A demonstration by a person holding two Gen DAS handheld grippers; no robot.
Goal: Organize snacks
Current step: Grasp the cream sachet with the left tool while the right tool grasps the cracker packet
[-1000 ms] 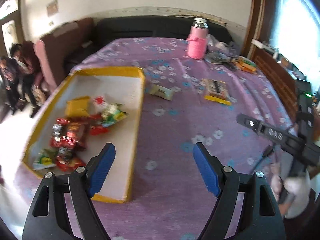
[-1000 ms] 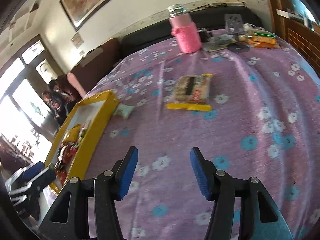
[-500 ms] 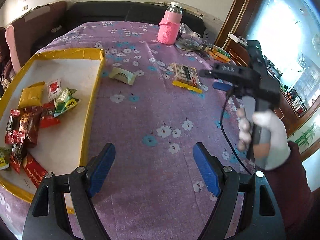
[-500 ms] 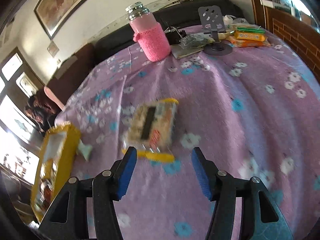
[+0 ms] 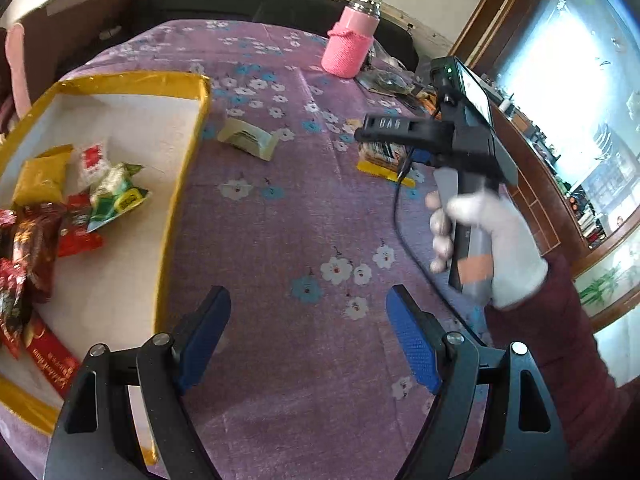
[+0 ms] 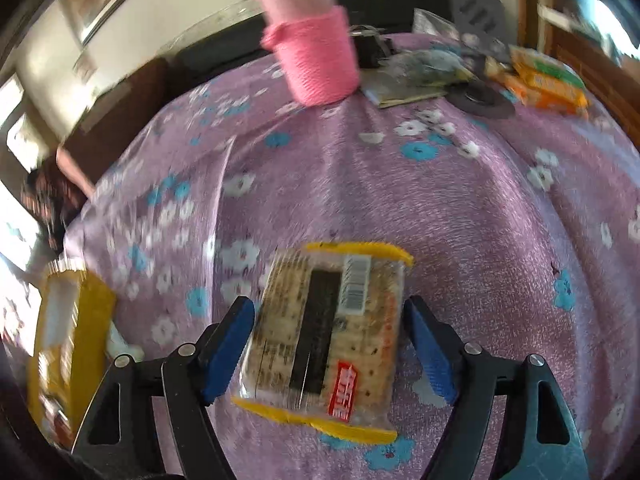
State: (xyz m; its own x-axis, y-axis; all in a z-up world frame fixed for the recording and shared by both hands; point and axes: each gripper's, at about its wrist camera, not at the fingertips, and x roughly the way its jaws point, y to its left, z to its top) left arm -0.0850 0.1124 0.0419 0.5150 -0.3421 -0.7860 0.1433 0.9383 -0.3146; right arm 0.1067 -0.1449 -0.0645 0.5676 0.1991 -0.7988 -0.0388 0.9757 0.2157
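Note:
A clear packet of crackers (image 6: 324, 340) with yellow ends lies flat on the purple flowered cloth. My right gripper (image 6: 326, 314) straddles it with its jaws opening; the blue pads (image 6: 228, 344) stand beside the packet without pressing it. My left gripper (image 5: 308, 308) hangs open over bare cloth, right of the yellow-rimmed tray (image 5: 188, 168), nothing between its fingers. Several snack packets (image 5: 116, 192) lie in the tray. A pale green packet (image 5: 248, 142) lies on the cloth just outside the tray. In the left wrist view a white-gloved hand (image 5: 492, 232) holds the right gripper over the crackers.
A pink-sleeved bottle (image 6: 312, 52) stands at the far side of the table. Beside it lie a phone stand (image 6: 480, 98), some papers and orange packets (image 6: 544, 84). A dark sofa runs behind the table, and a bright window is on the right.
My right gripper has travelled over to the cracker packet and now straddles it with wider jaws. The left gripper has dipped and turned slightly, staying open.

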